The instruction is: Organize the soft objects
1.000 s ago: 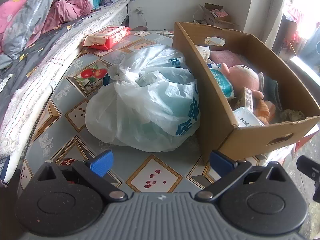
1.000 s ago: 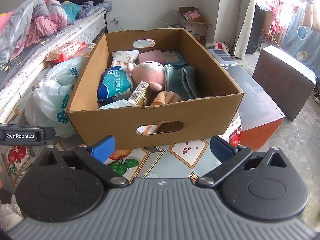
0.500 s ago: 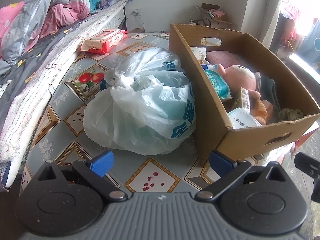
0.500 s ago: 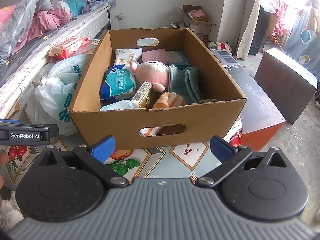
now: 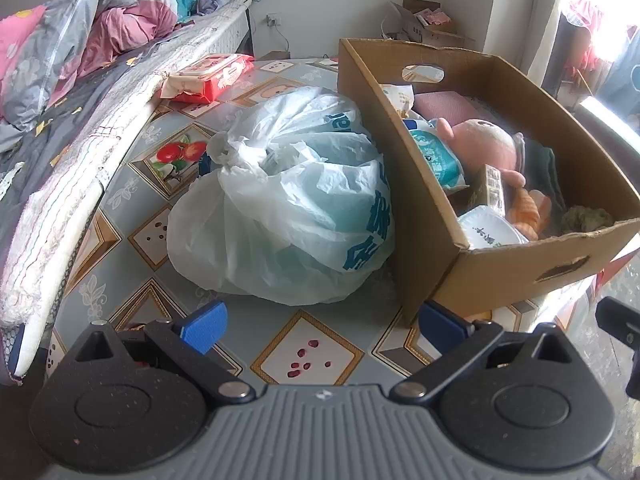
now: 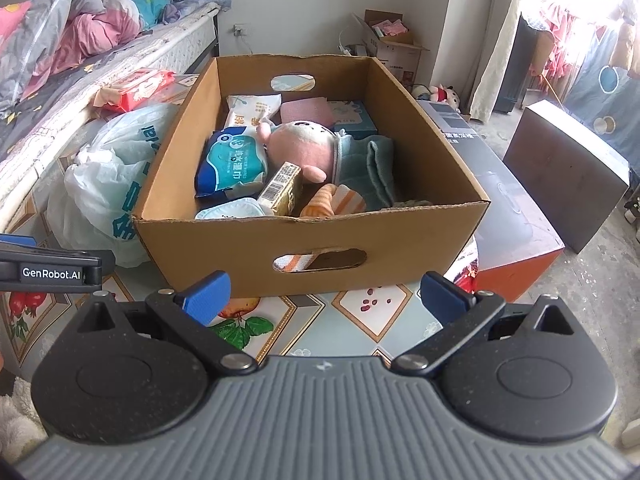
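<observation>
A cardboard box (image 6: 312, 240) stands on a patterned table and holds a pink plush toy (image 6: 300, 146), wipe packs (image 6: 234, 160), a teal cloth (image 6: 372, 168) and other soft items. It also shows in the left wrist view (image 5: 516, 272). A knotted white plastic bag (image 5: 288, 208) lies against the box's left side; the right wrist view shows it too (image 6: 108, 184). My left gripper (image 5: 320, 326) is open and empty, in front of the bag. My right gripper (image 6: 324, 296) is open and empty, in front of the box's near wall.
A red wipe pack (image 5: 208, 78) lies at the table's far left. A bed with bedding (image 5: 60, 92) runs along the left. A dark and orange box (image 6: 512, 220) and a dark cabinet (image 6: 568, 176) stand on the floor to the right.
Both grippers have pulled back and risen slightly; the box and bag sit a little farther in view. Both stay open. Nothing on the table has moved.
</observation>
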Demonstrator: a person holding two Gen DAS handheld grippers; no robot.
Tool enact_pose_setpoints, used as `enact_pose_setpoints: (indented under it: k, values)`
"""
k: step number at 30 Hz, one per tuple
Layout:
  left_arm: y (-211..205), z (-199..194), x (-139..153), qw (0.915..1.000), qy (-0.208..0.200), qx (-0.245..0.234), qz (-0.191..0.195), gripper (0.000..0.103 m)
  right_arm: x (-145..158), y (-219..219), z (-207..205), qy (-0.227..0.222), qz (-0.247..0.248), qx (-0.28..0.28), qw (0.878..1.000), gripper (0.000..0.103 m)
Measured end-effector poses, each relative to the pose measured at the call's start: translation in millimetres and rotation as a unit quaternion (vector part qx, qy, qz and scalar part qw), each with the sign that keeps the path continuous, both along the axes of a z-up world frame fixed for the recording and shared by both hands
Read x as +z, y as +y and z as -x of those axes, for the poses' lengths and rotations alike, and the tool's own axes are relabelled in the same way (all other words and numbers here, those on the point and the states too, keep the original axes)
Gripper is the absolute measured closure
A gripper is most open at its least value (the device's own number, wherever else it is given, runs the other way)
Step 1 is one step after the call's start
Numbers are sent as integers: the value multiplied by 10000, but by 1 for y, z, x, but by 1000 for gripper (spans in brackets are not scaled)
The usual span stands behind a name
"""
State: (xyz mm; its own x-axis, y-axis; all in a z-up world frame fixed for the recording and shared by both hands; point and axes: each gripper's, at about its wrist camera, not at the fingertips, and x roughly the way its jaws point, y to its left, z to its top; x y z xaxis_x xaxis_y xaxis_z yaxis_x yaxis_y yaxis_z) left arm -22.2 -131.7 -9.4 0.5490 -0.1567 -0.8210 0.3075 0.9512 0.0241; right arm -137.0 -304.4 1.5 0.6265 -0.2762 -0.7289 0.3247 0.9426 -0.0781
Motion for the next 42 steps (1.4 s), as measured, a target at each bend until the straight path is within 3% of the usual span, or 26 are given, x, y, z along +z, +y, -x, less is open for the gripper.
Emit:
enact_pose_setpoints:
  k: [42]
  values:
    - [-7,1,1,9995,-14,20,-330,1,-23,2,-34,132,-548,309,9979,1]
